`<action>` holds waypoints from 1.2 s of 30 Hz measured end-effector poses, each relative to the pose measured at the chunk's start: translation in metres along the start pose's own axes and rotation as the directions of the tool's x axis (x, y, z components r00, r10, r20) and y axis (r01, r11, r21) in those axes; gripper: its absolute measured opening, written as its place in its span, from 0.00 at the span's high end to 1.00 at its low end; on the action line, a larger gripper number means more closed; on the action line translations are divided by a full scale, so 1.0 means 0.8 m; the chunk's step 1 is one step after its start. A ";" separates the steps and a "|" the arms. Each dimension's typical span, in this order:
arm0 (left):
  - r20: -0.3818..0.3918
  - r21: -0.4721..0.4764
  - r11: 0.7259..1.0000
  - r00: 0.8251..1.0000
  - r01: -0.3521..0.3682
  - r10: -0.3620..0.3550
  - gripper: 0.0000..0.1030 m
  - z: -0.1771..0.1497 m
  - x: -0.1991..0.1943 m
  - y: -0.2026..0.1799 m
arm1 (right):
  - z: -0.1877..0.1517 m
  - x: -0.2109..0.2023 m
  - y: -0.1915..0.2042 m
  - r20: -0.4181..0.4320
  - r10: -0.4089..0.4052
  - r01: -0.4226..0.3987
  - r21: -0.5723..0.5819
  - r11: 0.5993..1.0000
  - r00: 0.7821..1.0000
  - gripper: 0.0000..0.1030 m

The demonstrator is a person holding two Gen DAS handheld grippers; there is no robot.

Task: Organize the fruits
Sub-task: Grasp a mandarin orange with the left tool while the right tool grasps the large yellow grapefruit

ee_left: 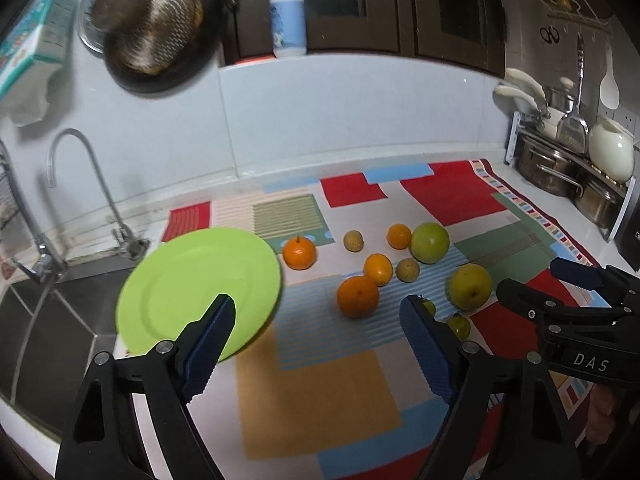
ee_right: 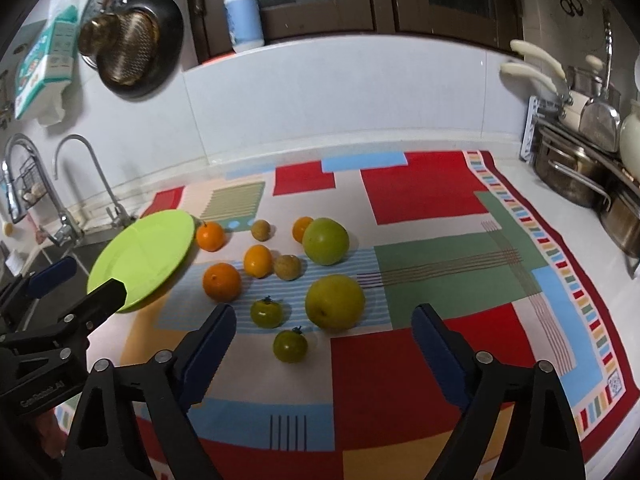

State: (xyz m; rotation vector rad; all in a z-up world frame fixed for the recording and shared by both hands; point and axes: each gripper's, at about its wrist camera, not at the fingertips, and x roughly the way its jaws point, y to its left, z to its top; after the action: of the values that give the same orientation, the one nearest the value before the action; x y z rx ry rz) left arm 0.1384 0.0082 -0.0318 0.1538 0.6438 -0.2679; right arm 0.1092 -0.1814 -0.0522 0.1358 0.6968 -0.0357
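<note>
Hovering open above scattered fruits (ee_right: 335,301): both grippers, left gripper (ee_left: 320,308) and right gripper (ee_right: 324,316).

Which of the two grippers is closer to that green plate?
Left. The left gripper hangs at the green plate's near edge; the right gripper hovers farther away, over the two small green fruits.

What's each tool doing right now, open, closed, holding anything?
Left tool: open, holding nothing, above the cloth.
Right tool: open, holding nothing, above the small green fruits.
</note>
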 end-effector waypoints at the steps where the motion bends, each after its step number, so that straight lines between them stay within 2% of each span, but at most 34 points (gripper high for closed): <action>1: -0.011 0.003 1.000 1.000 0.009 -0.009 0.20 0.002 0.009 0.000 | 0.001 0.005 -0.001 -0.009 -0.003 0.003 0.003 1.000 1.000 0.14; 9: -0.107 0.019 0.997 0.992 0.068 -0.066 0.27 0.007 0.075 -0.002 | 0.006 0.059 -0.013 -0.112 -0.010 0.014 0.039 0.999 0.994 0.21; 18: -0.204 0.006 0.990 0.970 0.139 -0.135 0.40 0.003 0.130 -0.008 | 0.004 0.102 -0.017 -0.200 0.002 0.010 0.059 0.998 0.980 0.30; 22: -0.224 0.004 0.986 0.961 0.165 -0.160 0.45 0.002 0.144 -0.013 | 0.003 0.113 -0.020 -0.218 0.006 0.008 0.065 0.998 0.976 0.32; 30: -0.248 0.003 0.979 0.948 0.206 -0.199 0.59 0.003 0.158 -0.020 | 0.007 0.124 -0.023 -0.242 0.023 -0.007 0.068 0.998 0.970 0.43; 32: -0.245 0.015 0.979 0.950 0.203 -0.193 0.59 0.003 0.157 -0.022 | 0.008 0.123 -0.024 -0.240 0.027 -0.010 0.071 0.997 0.970 0.48; 36: -0.245 0.011 0.979 0.950 0.203 -0.194 0.60 0.003 0.156 -0.021 | 0.009 0.122 -0.022 -0.236 0.025 -0.012 0.056 0.998 0.971 0.49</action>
State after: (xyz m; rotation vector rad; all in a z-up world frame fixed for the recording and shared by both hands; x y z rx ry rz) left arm 0.2305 -0.0332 -0.1071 0.1576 0.9006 -0.4595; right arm 0.1869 -0.1982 -0.1114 0.2008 0.9336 -0.0203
